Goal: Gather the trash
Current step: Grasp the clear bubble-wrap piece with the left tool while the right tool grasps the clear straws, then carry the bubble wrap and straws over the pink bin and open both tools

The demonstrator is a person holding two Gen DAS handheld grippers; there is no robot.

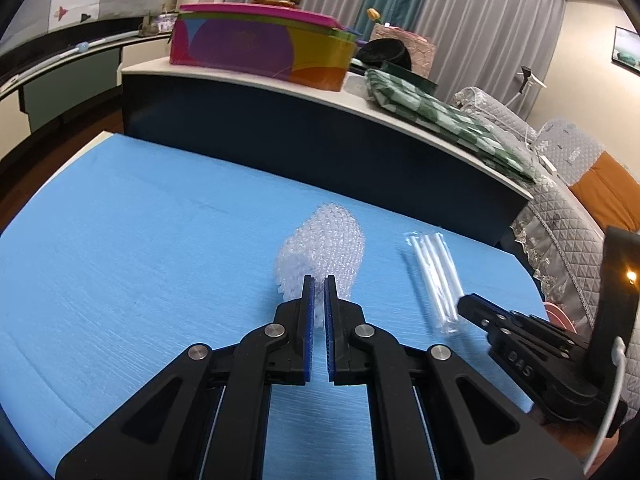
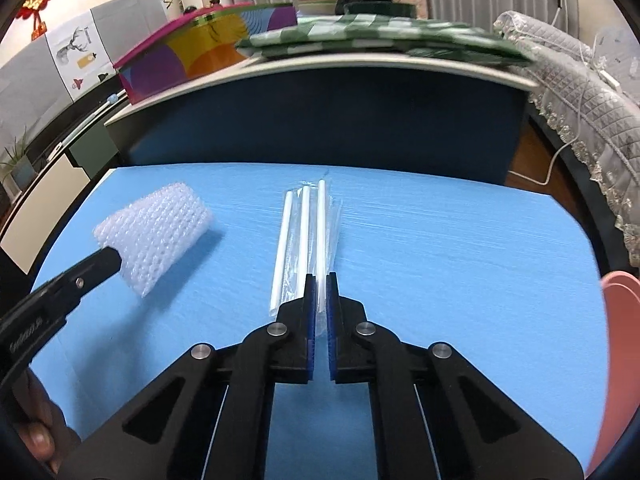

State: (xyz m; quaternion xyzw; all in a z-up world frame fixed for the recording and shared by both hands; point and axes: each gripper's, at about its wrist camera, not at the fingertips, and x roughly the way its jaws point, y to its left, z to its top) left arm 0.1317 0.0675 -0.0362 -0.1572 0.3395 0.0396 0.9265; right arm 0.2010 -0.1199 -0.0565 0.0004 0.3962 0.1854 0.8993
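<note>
Blue table (image 2: pixel 440 240) fronts a navy counter (image 2: pixel 320 120) and grey curtains (image 1: pixel 460 12).

Left gripper (image 1: pixel 319 280) and right gripper (image 2: pixel 320 279) both clamped.

Left wrist view low and close over the blue tabletop (image 1: pixel 140 220), facing forward along its jaws toward the dark counter (image 1: pixel 320 140), right wrist view likewise beside it, both sharing bubble wrap (image 1: pixel 324 244), straws packet (image 2: pixel 308 236), each other's gripper.
</note>
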